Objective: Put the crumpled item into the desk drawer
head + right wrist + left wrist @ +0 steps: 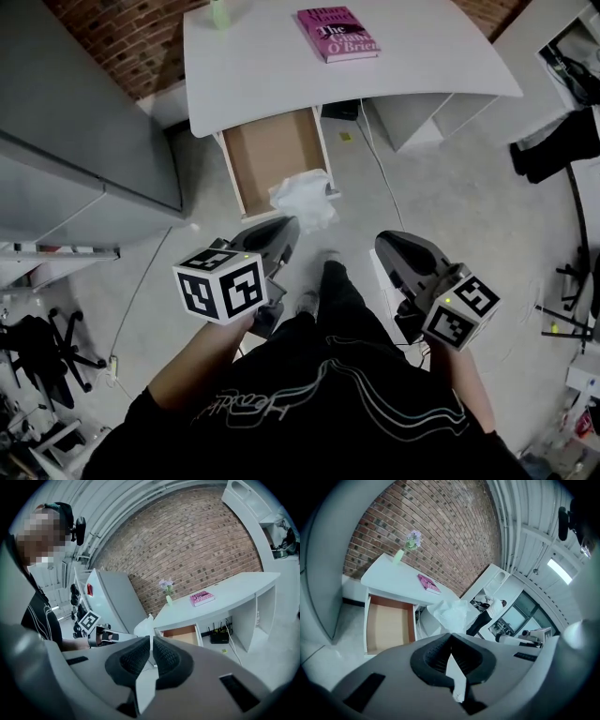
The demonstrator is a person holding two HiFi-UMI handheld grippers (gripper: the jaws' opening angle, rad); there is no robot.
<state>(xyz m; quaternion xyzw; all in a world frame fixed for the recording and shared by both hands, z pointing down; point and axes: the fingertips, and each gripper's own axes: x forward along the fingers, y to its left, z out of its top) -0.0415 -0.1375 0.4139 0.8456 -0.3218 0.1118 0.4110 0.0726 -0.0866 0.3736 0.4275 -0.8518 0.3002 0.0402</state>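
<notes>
One crumpled item clamped in left hand-held gripper, near open drawer.

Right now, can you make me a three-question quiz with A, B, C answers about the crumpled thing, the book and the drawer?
1. Where is the crumpled white item?
A) on the desk
B) under the book
C) in the left gripper's jaws, near the drawer's front

2. What colour is the book?
A) pink
B) green
C) blue

3. The drawer is:
A) pushed shut
B) pulled open
C) taken out and on the desk

Answers:
1. C, because the left gripper view shows the jaws pinched on it.
2. A, because its cover is pink in the head view.
3. B, because its brown inside shows under the desk.
</notes>
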